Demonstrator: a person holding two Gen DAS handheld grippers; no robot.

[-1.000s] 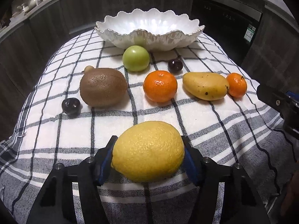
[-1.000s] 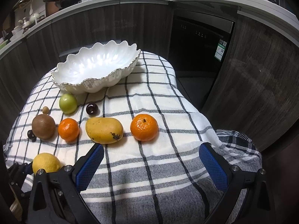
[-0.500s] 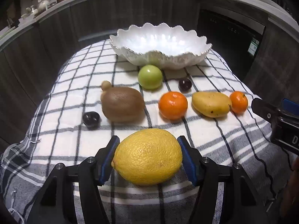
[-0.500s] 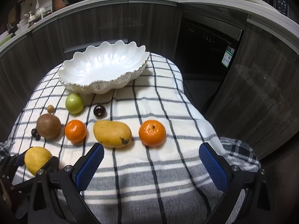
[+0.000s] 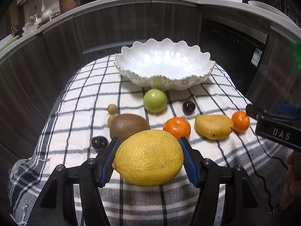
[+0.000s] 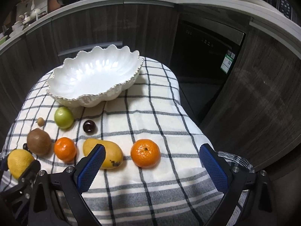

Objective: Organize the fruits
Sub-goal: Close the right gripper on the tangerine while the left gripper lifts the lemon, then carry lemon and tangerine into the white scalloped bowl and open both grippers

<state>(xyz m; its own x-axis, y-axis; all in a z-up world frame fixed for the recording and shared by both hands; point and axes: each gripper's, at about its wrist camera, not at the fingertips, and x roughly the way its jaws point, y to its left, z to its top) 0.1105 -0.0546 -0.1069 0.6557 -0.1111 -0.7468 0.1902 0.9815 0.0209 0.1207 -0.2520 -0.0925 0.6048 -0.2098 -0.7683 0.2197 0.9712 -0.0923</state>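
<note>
Left gripper [image 5: 149, 157] clamped on the lemon [image 5: 148, 157], blue pads pressed against both ends of its long axis; a grip across the length likely keeps the oval fruit from rolling out. Lemon appears clear of the checked cloth [image 5: 84, 101], lined up with the white scalloped bowl [image 5: 163, 65] straight ahead, so the carry to the bowl looks like the step in hand. Bowl sits at the far end of the cloth, nothing in it yet. Right gripper [image 6: 151, 166] spread wide and holding nothing, poised low over the near edge with the right-hand mandarin [image 6: 145, 155] roughly between its fingers' line of reach and the mango [image 6: 105, 156] partly behind the left finger; probably staged for the next pick. Remaining fruit lies in loose rows in front of the bowl, spaced apart, which leaves room for fingers on either side. Count: one lemon, one kiwi [image 5: 128, 126], one green apple-like fruit [image 5: 155, 100], one mango, two mandarins (second at [image 5: 176, 128]), two dark round fruits [image 5: 188, 106] [image 5: 99, 142], possibly cherries or small plums, too small to be sure, and one small tan ball [image 5: 112, 108], perhaps a longan. Ten pieces in all, none yet sorted.
</note>
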